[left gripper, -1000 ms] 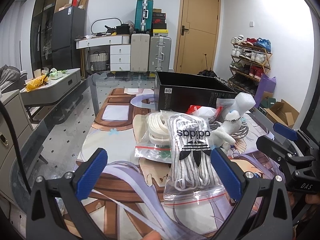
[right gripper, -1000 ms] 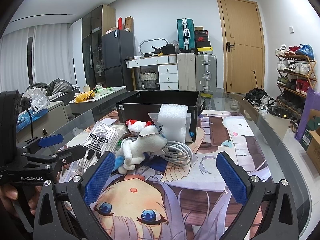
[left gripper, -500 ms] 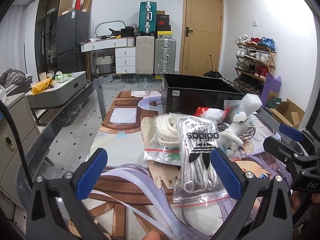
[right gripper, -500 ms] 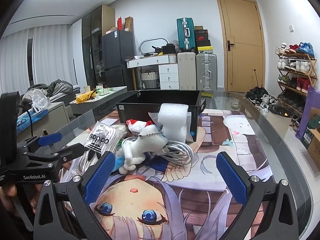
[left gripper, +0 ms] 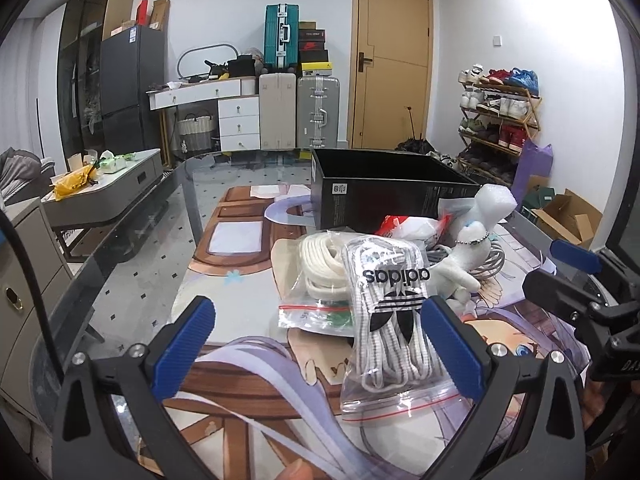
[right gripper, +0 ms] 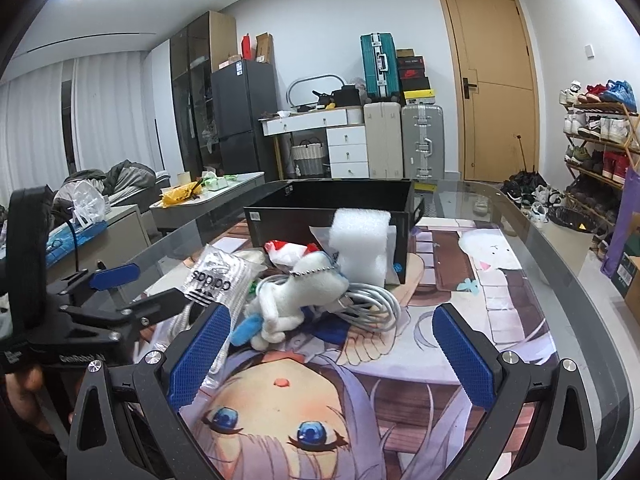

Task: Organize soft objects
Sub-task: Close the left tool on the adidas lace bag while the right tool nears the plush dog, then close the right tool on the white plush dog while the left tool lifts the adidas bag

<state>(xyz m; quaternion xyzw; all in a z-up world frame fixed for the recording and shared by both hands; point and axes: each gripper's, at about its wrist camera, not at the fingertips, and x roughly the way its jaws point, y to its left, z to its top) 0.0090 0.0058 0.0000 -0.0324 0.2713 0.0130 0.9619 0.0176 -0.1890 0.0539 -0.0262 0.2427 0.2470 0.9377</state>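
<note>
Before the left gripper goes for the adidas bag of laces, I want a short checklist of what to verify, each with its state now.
1. Left gripper open: ok, jaws wide, nothing held.
2. Right gripper open and free: ok.
3. adidas lace bag reachable: ok, it tops the pile, near the left gripper's right finger.
4. Bag centred between the jaws: not ok, it sits toward the right side.
5. Black box open to receive items: ok; what it holds, cannot tell.
6. Bag clear of the rope bag: not ok, it overlaps it.
</note>
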